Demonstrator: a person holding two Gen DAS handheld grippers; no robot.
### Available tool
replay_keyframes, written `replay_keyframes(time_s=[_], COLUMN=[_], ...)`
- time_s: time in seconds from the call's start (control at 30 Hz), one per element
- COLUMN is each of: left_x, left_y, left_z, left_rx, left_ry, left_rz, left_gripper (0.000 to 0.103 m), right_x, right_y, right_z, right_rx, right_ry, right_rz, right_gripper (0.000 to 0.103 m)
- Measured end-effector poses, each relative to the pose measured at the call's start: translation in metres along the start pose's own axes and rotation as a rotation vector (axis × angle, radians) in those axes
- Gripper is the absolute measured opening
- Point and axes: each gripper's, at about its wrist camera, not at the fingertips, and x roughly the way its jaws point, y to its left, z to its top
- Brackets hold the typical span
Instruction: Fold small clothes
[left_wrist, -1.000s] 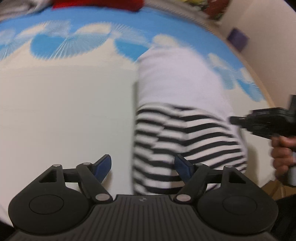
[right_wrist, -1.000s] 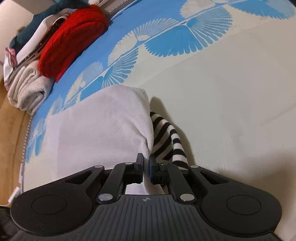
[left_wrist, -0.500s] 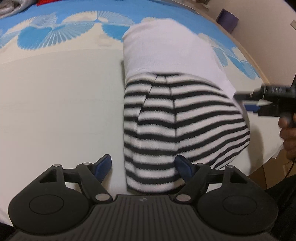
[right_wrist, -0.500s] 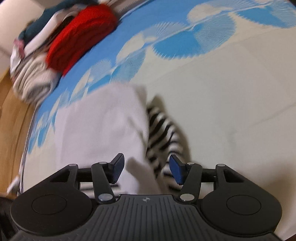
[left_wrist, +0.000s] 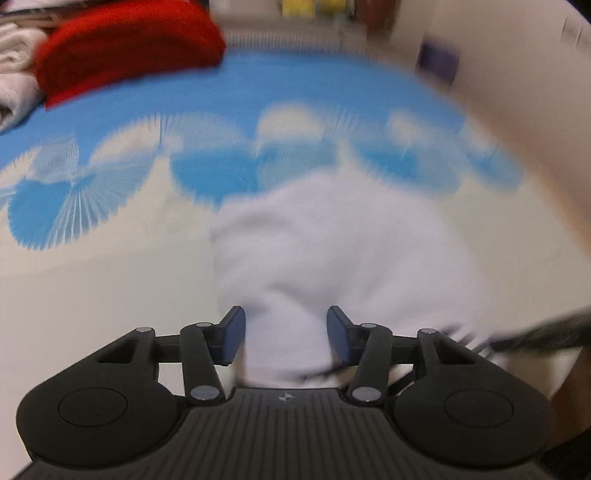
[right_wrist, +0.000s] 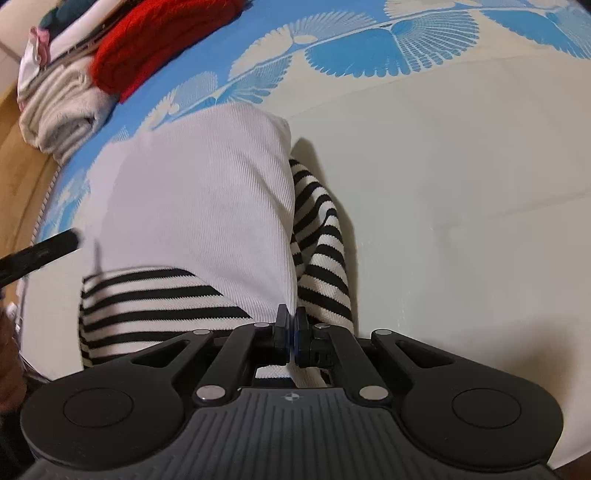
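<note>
Blue-patterned bedspread (right_wrist: 443, 184), striped garment (right_wrist: 207, 206) edge between right claw (right_wrist: 291, 334) pads.

Left wrist view motion-blurred, right sharp, warm light, fisheye edges

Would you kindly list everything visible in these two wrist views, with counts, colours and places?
Garment: one, white ribbed body with black-and-white striped parts, lying on the cloth in front of both grippers.
Cloth: one, cream with blue fan pattern, covering the surface.
Red knit: one, far edge, beside the pile.
Folded pile: one, mostly beige and white, far left corner.
Left gripper: black, blue pads, open over the garment.
Right gripper: black, shut on the garment.
</note>
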Motion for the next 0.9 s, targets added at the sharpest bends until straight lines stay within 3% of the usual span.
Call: replay_keyframes(time_s=[0.07, 0.17, 0.23, 0.27, 0.3, 0.37, 0.5, 0.57, 0.67, 0.77, 0.83, 0.87, 0.9], left_x=[0.011, -0.002, -0.008, -0.008, -0.007, 0.004, 0.027, 0.038, 0.053, 0.065, 0.072, 0.072, 0.072], left_y=[0.015, 0.04, 0.058, 0.068, 0.076, 0.091, 0.107, 0.112, 0.111, 0.109, 0.109, 0.108, 0.106], left_z=[0.003, 0.011, 0.012, 0.011, 0.011, 0.013, 0.006, 0.001, -0.003, -0.005, -0.004, -0.003, -0.002], left_rx=[-0.055, -0.196, -0.276, -0.326, -0.364, -0.437, -0.585, -0.647, -0.686, -0.704, -0.709, -0.687, -0.665], left_ry=[0.036, 0.001, -0.027, -0.029, -0.026, -0.008, 0.031, 0.058, 0.084, 0.094, 0.09, 0.076, 0.065], left_rz=[0.01, -0.039, -0.065, -0.092, -0.116, -0.159, -0.252, -0.307, -0.356, -0.384, -0.394, -0.384, -0.378], left_gripper=[0.069, 0.07, 0.074, 0.08, 0.082, 0.083, 0.087, 0.089, 0.09, 0.09, 0.089, 0.081, 0.077], right_x=[0.005, 0.007, -0.002, -0.008, -0.013, -0.015, 0.001, 0.014, 0.039, 0.052, 0.054, 0.054, 0.054], right_y=[0.003, 0.004, 0.003, 0.003, 0.002, -0.001, -0.001, 0.004, 0.001, -0.006, -0.011, -0.014, -0.018], right_z=[0.003, 0.009, 0.018, 0.023, 0.028, 0.037, 0.056, 0.068, 0.079, 0.079, 0.081, 0.081, 0.081], right_rx=[-0.018, -0.007, 0.011, 0.023, 0.044, 0.101, 0.182, 0.187, 0.219, 0.264, 0.282, 0.296, 0.312], right_ry=[0.018, 0.026, -0.06, -0.115, -0.167, -0.23, -0.217, -0.196, -0.146, -0.123, -0.142, -0.151, -0.16], right_rz=[-0.028, -0.03, -0.034, -0.023, -0.007, 0.02, 0.097, 0.083, 0.025, 0.029, 0.03, 0.04, 0.048], right_gripper=[0.001, 0.004, 0.012, 0.021, 0.039, 0.058, 0.061, 0.062, 0.062, 0.06, 0.041, 0.01, 0.002])
